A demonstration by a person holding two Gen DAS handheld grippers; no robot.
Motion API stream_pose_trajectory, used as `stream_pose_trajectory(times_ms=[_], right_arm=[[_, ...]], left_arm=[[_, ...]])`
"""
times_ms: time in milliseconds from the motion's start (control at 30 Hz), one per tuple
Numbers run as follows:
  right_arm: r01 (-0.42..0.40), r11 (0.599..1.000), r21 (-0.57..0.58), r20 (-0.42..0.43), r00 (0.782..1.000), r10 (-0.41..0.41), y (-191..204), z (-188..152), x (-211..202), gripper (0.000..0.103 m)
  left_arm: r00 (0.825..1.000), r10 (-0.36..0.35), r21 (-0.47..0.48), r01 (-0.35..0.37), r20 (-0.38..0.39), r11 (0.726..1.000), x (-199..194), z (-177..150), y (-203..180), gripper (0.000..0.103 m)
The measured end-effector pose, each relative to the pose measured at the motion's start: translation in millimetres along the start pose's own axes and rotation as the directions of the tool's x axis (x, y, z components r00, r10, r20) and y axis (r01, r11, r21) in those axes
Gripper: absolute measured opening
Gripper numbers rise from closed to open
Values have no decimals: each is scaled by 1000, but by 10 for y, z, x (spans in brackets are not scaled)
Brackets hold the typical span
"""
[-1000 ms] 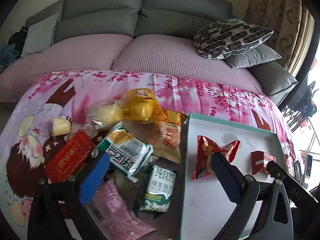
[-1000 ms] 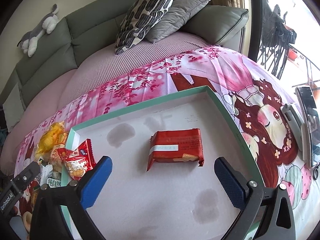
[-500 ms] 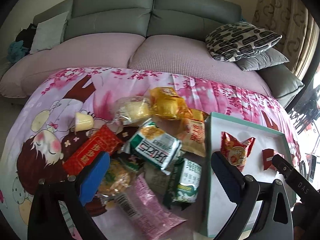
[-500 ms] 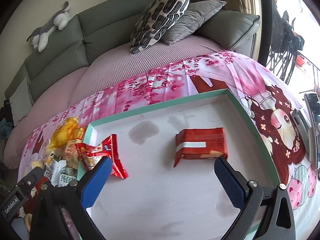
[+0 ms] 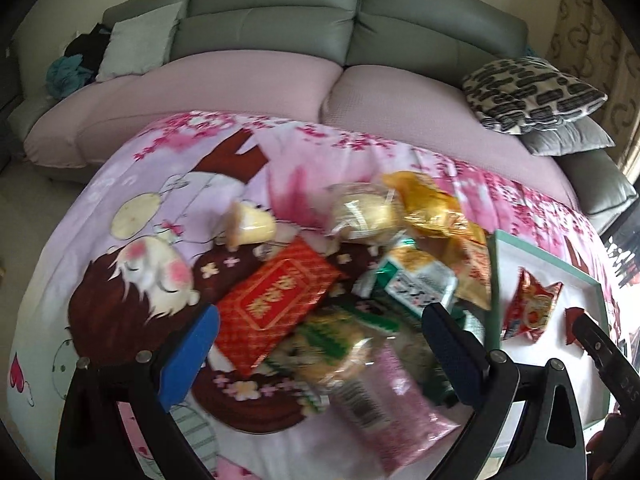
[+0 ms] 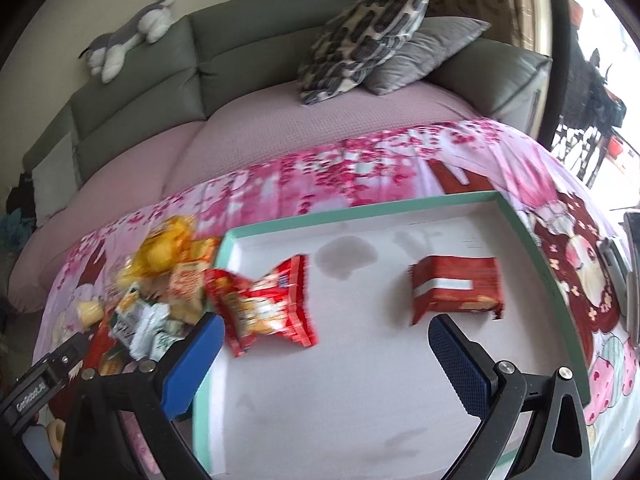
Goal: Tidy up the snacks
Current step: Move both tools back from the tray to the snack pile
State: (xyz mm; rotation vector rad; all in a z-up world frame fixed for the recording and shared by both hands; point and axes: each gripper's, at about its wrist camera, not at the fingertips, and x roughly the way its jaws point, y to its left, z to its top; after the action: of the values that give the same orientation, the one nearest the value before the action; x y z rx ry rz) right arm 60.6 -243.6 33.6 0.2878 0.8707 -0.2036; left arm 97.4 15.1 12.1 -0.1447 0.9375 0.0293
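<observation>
A pile of snack packets lies on the pink cartoon cloth [image 5: 168, 200]: a flat red packet with gold print [image 5: 276, 300], a yellow bag [image 5: 432, 208], a green-and-white packet [image 5: 420, 284], a pink wrapper [image 5: 392, 396] and a small pudding cup [image 5: 250, 226]. My left gripper [image 5: 320, 344] hangs open just above the pile, its blue pads either side of the red packet. The teal-rimmed white tray [image 6: 360, 210] holds a red crinkled snack bag [image 6: 264, 304] and a red biscuit pack [image 6: 456, 288]. Over the tray's near part my right gripper [image 6: 326, 360] is open and holds nothing.
A grey sofa with a pink seat cover [image 5: 256, 84] runs behind the table. Patterned and grey cushions [image 6: 368, 40] sit at its right end, and a plush toy [image 6: 128, 44] lies on the backrest. Remote-like devices [image 6: 618, 272] lie at the table's right edge.
My left gripper has swung left from the tray over to the snack pile. The right gripper has also shifted left, bringing the red crinkled bag and the tray's left rim further into view.
</observation>
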Motion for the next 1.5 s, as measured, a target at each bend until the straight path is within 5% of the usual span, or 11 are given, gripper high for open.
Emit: stream_pose_trajectory(times_ms=[467,1000,1200,1500], right_arm=[[-95,990,-107,-102,991,85,586,-327,94,103],[-79,992,-99,-142,988,65,514,-502,100,103],[-53,995,-85,-130,991,41,437,-463,99,103],[-47,996,-71,-136,990,37,362,-439,132,103]], left_arm=[[995,-13,-77,5,-103,997,120,-137,381,101],[975,-93,-98,75,-199,992,224,-318,216,101],[953,-177,-136,147,-245,980,299,-355,115,101],[935,-219,-103,198,-279,975,298,-439,-169,66]])
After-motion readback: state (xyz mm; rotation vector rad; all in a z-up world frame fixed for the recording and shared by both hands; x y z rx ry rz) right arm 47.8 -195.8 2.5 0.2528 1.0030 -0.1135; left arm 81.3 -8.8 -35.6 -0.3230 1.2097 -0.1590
